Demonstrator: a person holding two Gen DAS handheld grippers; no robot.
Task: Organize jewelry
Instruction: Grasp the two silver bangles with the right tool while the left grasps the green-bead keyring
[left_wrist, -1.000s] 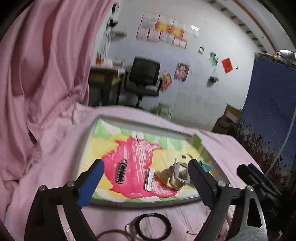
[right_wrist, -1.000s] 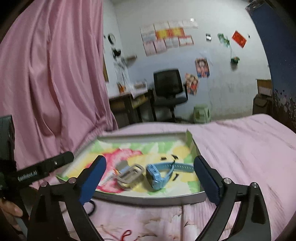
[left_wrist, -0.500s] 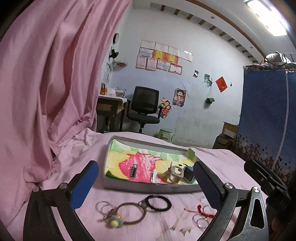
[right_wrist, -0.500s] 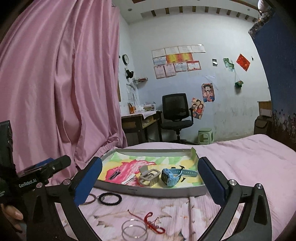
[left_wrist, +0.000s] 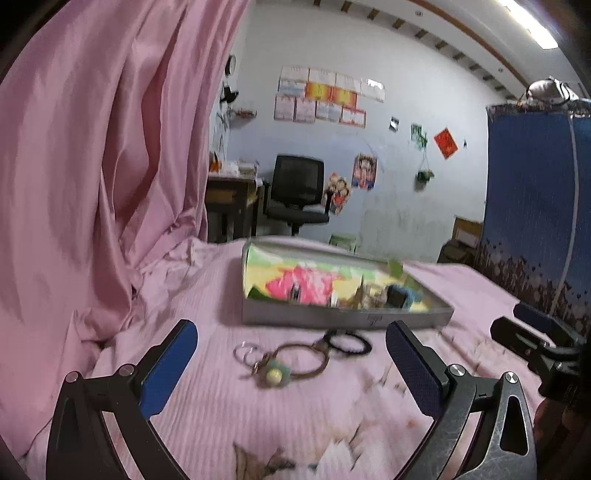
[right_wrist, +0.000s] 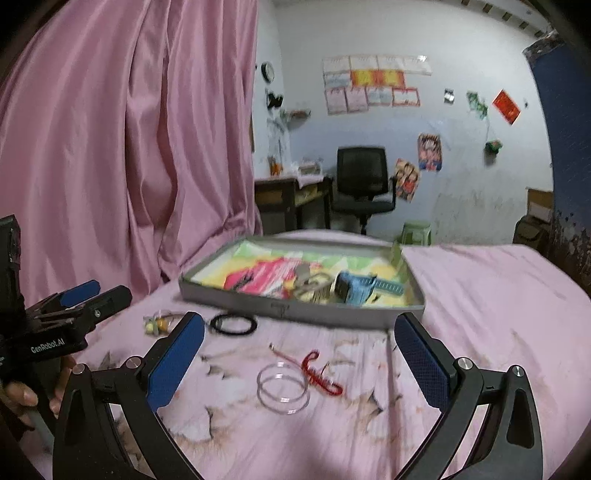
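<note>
Above the near edge of the pink bedspread (left_wrist: 207, 288), the left gripper (left_wrist: 291, 369) hangs with its blue pads spread wide and nothing between them. Just ahead of it on the cloth lie a brown bracelet with a pale bead (left_wrist: 291, 363), a pair of small metal rings (left_wrist: 245, 350) touching its left side, and a black beaded bracelet (left_wrist: 347, 341) at its right end. Beyond these, toward the far edge, sits the grey tray (left_wrist: 343, 317) with its pink, yellow and green lining; its contents are blurred in this view.

Farther right, the right gripper (right_wrist: 299, 363) is likewise wide apart and empty. Between its pads on the bedspread rest two clear bangles (right_wrist: 282, 387), with a red cord bracelet (right_wrist: 319, 373) just beside them. The right wrist view shows a blue watch (right_wrist: 356, 291) and a grey buckle-like piece (right_wrist: 312, 288) in the tray's right half. A hand (right_wrist: 22, 398) grips the left tool at the left border.
</note>
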